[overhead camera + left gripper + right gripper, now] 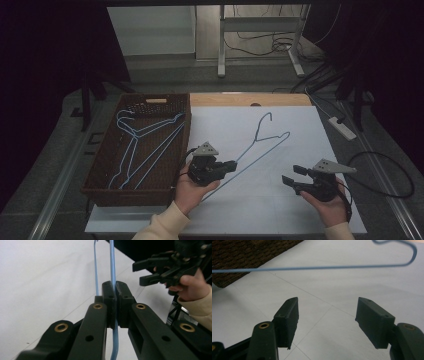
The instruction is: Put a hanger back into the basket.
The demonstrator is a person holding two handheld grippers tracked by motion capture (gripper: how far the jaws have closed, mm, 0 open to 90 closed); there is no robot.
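Jaws of the left gripper (231, 165) are clamping the blue wire hanger (262, 141) above the bench (300, 125). Right gripper (291, 175) jaws are standing wide apart, gripping nothing.

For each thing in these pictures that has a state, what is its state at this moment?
left tongs: shut on the blue wire hanger.
right tongs: open, nothing between the jaws.
blue wire hanger: gripped on one wire, lying across the white table.
brown basket: holds other blue hangers, lying flat.

Lighting dim overall; room edges near black. White tabletop (280, 130) evenly lit, no glare. Close claw parts softly blurred.
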